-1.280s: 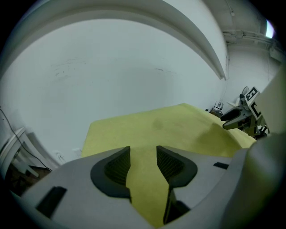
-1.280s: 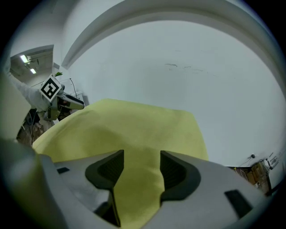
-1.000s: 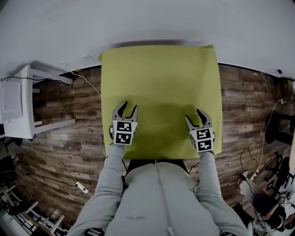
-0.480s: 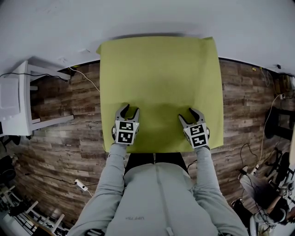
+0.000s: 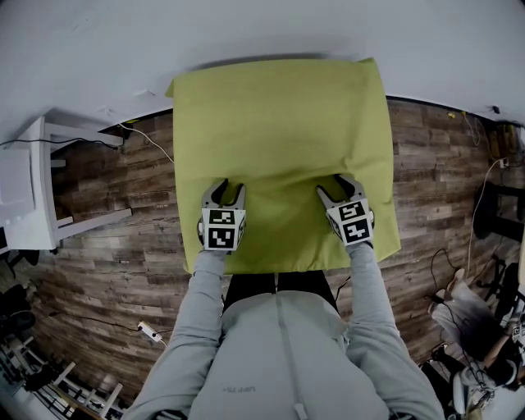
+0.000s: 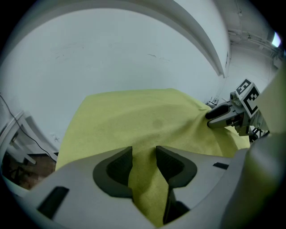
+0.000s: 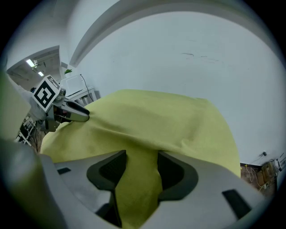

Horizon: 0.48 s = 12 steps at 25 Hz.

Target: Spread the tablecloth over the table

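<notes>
Since a second ago the right gripper has been brought leftward and farther onto the cloth and turned inward, so that less of a gap is left between it and the left gripper, whose place on the cloth is little changed. A yellow-green fabric tablecloth is seen draped over the whole table, its far edge laid against the white wall and its near edge hung just in front of the person's grey sweatshirt. Both grippers are set on the near part of the tablecloth, well apart, and a shallow fold is raised in the fabric between them. In the left gripper view a strip of the tablecloth is pinched between the narrowly set jaws of the left gripper. In the right gripper view the jaws of the right gripper are closing, and a bunched ridge of the tablecloth is gripped between them, touched by both pads. Dark wooden plank flooring is shown on either side of the table, and a white piece of furniture stands at the far left.
</notes>
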Available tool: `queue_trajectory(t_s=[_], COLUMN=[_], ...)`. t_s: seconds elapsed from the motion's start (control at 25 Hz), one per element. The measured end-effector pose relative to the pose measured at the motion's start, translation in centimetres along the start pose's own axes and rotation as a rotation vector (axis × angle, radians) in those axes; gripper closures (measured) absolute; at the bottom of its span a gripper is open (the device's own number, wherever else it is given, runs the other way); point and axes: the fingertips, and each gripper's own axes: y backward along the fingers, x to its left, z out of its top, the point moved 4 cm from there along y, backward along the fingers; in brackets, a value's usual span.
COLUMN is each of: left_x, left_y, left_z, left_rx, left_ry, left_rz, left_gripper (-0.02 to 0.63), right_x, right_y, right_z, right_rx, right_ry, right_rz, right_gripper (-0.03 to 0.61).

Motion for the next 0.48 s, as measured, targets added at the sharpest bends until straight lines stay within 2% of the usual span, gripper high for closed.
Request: queue_trajectory(t_s=[0.24,0.48], left_x=[0.5,0.7], left_y=[-0.6,0.4], left_z=[0.9,-0.5], left_rx=[-0.005,-0.018], left_ry=[0.006,0.025], left_rz=[0.003,0.011], left_gripper=[0.433,0.431], right_x=[-0.6,0.2], right_y=[-0.2,1.2], right_z=[0.5,-1.1], right_rx=[-0.015,-0.015], right_ry=[-0.006,-0.003], right_rz=[0.007,0.004], right_gripper=[0.358,0.407])
